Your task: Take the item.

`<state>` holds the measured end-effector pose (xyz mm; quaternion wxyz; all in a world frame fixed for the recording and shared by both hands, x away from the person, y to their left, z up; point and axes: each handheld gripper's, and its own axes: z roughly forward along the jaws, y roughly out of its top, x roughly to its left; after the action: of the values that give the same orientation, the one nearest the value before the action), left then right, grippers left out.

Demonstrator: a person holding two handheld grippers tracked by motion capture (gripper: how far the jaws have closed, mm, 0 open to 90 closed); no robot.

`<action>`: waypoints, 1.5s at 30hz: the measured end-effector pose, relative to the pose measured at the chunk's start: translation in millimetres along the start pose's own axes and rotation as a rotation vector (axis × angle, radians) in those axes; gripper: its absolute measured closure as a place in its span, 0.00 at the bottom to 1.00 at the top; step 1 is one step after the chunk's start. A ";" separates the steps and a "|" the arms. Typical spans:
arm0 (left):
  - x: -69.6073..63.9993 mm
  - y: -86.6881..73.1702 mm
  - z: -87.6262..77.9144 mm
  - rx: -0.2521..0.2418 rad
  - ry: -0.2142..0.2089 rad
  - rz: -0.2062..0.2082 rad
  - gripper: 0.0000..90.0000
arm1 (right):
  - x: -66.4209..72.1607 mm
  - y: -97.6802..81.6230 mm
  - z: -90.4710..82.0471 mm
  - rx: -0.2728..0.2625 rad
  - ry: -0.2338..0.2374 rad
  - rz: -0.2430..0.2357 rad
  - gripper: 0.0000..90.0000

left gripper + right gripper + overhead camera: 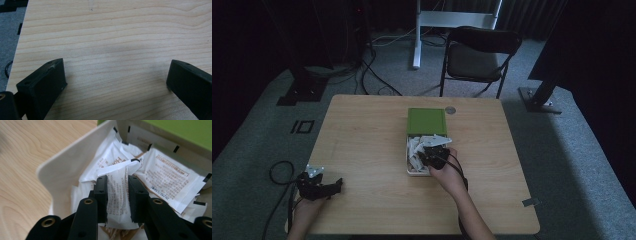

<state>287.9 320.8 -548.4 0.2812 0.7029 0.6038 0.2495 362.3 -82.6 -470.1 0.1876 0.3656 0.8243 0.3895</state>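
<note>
A dim room with grey carpet, a folding chair (479, 55) and trailing cables surrounded a pale wooden table (362, 140). From the high view, a white box (408, 150) of sachets, its green lid (427, 121) pushed toward the far edge, sat near the table's middle; the right gripper (432, 155) reached into it, while the left gripper (319, 186) rested at the near left corner.

In the left gripper view, the jaws stood wide apart over bare wood, holding nothing.

In the right gripper view, the jaws were clamped on one white sachet (117, 192), pinched upright among others lying inside the box (65, 167). The grip looked narrow and the packet crumpled, so it might slip free on lifting, or drag a neighbouring sachet (172, 177) over the rim.
</note>
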 end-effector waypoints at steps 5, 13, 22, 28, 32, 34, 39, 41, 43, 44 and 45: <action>0.0 0.0 0.0 0.000 0.000 0.000 0.03 | -0.3 4.1 -7.5 -0.026 0.008 -0.001 0.81; -0.1 0.0 0.1 -0.002 0.000 -0.002 0.03 | -4.7 12.9 -27.5 -0.083 0.027 0.007 0.82; 0.0 0.0 0.0 0.000 0.000 -0.001 0.03 | -18.0 18.8 -48.8 -0.131 0.015 0.036 0.82; 0.0 0.0 0.0 0.000 0.000 -0.001 0.03 | -34.5 16.5 -59.6 -0.146 -0.028 0.061 0.82; 0.0 0.0 0.0 0.000 0.000 -0.001 0.03 | -47.7 14.1 -68.6 -0.166 -0.058 0.089 0.82; 0.0 0.0 0.0 0.000 0.000 -0.001 0.03 | -53.6 12.9 -71.8 -0.176 -0.081 0.092 0.82; -0.2 -0.1 0.0 0.000 0.000 -0.003 0.03 | -69.6 7.4 -76.5 -0.188 -0.116 0.118 0.82; 0.0 0.0 0.0 0.000 0.000 0.000 0.03 | -75.4 4.3 -77.3 -0.195 -0.125 0.135 0.82; 0.0 0.0 0.0 0.000 0.000 -0.001 0.03 | -81.9 0.3 -77.8 -0.217 -0.127 0.141 0.82; 0.1 0.0 -0.1 0.002 0.000 0.002 0.03 | -81.9 0.3 -77.8 -0.217 -0.127 0.141 0.82; -0.1 0.0 0.0 0.000 0.000 -0.001 0.03 | -88.0 -4.4 -76.8 -0.211 -0.145 0.146 0.82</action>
<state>287.9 320.7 -548.4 0.2814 0.7025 0.6042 0.2494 372.9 -189.1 -423.3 0.2552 0.4300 0.7344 0.4591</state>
